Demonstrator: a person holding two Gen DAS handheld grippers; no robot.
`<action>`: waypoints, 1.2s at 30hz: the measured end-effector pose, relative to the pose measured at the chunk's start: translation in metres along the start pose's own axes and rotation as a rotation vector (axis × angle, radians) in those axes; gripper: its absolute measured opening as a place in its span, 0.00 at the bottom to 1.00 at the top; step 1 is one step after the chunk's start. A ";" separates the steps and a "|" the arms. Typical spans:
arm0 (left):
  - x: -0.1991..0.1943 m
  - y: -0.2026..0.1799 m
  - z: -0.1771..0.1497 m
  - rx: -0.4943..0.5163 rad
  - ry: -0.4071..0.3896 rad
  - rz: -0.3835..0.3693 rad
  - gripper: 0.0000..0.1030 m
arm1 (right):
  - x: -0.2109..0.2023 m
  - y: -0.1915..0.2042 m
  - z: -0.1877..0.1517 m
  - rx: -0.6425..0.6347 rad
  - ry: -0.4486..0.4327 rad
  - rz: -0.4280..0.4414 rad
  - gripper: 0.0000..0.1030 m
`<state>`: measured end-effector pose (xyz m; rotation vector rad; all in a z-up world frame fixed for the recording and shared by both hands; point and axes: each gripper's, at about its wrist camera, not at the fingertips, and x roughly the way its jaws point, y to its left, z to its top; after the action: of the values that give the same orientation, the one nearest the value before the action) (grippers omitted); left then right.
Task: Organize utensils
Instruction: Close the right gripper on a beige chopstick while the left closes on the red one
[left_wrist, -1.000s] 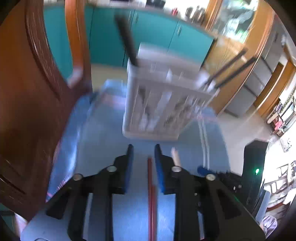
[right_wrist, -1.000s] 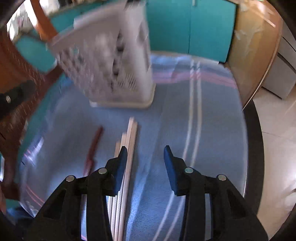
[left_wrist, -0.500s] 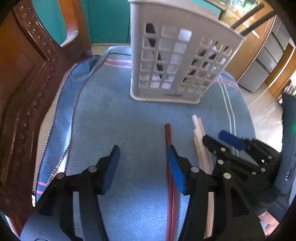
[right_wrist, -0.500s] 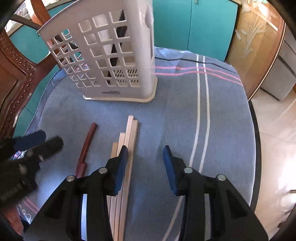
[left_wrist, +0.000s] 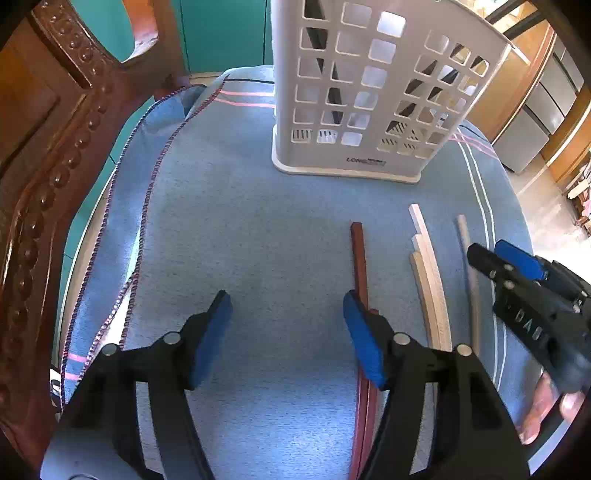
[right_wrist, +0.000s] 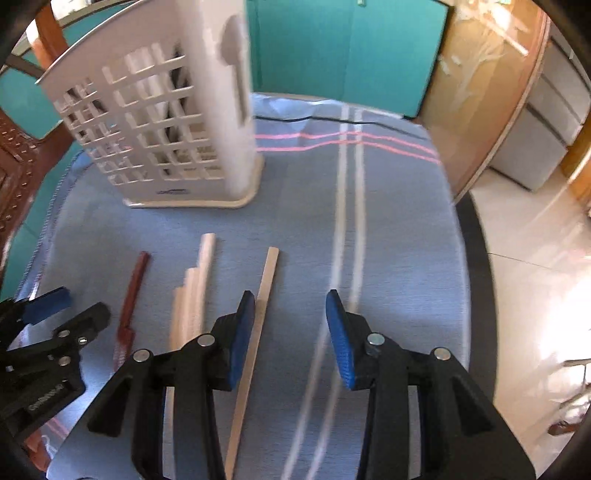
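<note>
A white slotted utensil holder (left_wrist: 373, 99) stands upright at the back of a blue cloth (left_wrist: 240, 229), with dark utensils inside. On the cloth lie red-brown chopsticks (left_wrist: 360, 258), a bundle of pale wooden chopsticks (left_wrist: 430, 277) and one pale chopstick apart (left_wrist: 469, 266). My left gripper (left_wrist: 286, 306) is open and empty, its right finger just over the red-brown chopsticks. My right gripper (right_wrist: 290, 302) is open and empty, its left finger beside the single pale chopstick (right_wrist: 262, 306). The holder (right_wrist: 166, 129) and red-brown chopsticks (right_wrist: 133, 291) show in the right wrist view too.
A carved wooden chair (left_wrist: 48, 155) stands close on the left. Teal cabinets (right_wrist: 343, 55) are behind the table. The round table's edge (right_wrist: 476, 258) drops off on the right to a tiled floor.
Both grippers have pulled back and lowered toward the cloth. The left gripper opened wider. One pale chopstick now lies apart from the bundle, to its right.
</note>
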<state>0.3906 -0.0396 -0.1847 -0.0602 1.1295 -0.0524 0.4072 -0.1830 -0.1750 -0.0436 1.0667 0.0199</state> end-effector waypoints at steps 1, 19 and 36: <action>-0.001 0.000 0.000 0.002 0.001 0.000 0.64 | -0.001 -0.003 0.001 0.014 -0.002 0.002 0.39; 0.008 -0.006 0.001 0.010 0.009 0.002 0.66 | -0.005 -0.040 0.008 0.109 0.003 0.235 0.06; 0.025 -0.009 0.026 0.049 -0.027 0.004 0.68 | 0.000 -0.053 0.001 0.130 0.034 0.164 0.28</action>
<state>0.4243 -0.0498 -0.1958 -0.0145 1.1006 -0.0753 0.4099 -0.2355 -0.1731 0.1613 1.1008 0.0981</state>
